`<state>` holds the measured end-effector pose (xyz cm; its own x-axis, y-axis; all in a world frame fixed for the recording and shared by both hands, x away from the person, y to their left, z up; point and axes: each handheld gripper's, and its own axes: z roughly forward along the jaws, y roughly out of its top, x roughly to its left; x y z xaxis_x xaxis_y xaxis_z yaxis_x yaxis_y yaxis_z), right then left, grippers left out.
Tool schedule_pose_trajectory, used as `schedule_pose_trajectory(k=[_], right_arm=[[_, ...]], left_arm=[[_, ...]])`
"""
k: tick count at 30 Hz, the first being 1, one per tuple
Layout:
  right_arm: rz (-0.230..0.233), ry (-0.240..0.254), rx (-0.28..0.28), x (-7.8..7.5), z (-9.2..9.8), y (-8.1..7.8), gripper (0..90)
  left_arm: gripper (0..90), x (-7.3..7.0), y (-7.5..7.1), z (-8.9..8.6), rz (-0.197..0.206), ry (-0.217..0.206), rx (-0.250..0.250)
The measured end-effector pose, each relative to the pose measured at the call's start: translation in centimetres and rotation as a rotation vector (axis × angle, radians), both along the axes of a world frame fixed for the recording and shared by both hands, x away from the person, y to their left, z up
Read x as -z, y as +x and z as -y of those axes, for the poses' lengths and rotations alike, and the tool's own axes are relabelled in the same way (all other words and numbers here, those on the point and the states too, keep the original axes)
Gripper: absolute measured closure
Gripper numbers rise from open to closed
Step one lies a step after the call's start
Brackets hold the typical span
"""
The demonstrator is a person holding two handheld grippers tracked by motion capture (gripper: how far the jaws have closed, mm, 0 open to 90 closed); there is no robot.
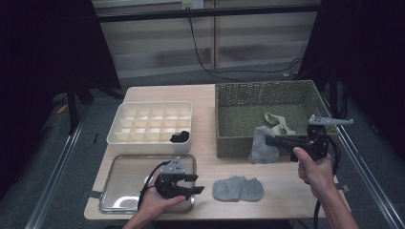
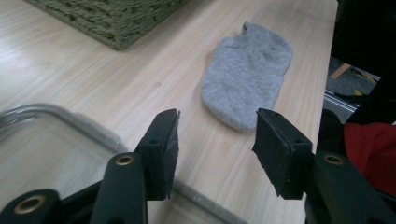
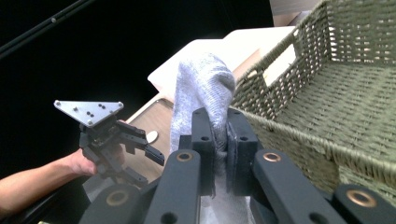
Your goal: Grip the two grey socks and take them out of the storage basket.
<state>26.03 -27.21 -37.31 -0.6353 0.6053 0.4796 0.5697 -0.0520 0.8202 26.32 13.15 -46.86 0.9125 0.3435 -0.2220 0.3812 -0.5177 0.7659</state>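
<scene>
The wooden surface carries a woven basket, a white divided tray and a clear lid. A grey sock lies flat near the front edge, just ahead of the left claw, whose jaws stand apart with nothing between them. The right claw pinches a second grey sock, hanging at the basket's front wall.

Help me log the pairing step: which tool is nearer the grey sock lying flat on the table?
Left. The left tool sits just beside the flat sock, pointing at it. The right tool is farther back at the basket front, clamped on another grey sock.
</scene>
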Motion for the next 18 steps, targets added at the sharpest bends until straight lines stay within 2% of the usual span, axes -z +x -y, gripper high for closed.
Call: schedule_pose_trajectory(k=[6,12,14,18], right_arm=[[-0.027,0.003,0.006,1.5,0.1,-0.1,84.2],[-0.045,0.005,0.012,2.7,0.1,-0.1,83.9],[-0.055,0.006,0.01,3.2,0.0,0.0,84.0],[-0.071,0.002,0.007,4.2,-0.3,0.2,83.8]], left_arm=[[57.5,0.3,0.1,1.4,-0.006,0.022,0.048],[62.4,0.9,0.5,2.7,-0.024,0.039,0.07],[63.7,1.2,0.6,3.1,-0.033,0.029,0.076],[65.4,1.5,0.5,3.6,-0.043,0.056,0.097]])
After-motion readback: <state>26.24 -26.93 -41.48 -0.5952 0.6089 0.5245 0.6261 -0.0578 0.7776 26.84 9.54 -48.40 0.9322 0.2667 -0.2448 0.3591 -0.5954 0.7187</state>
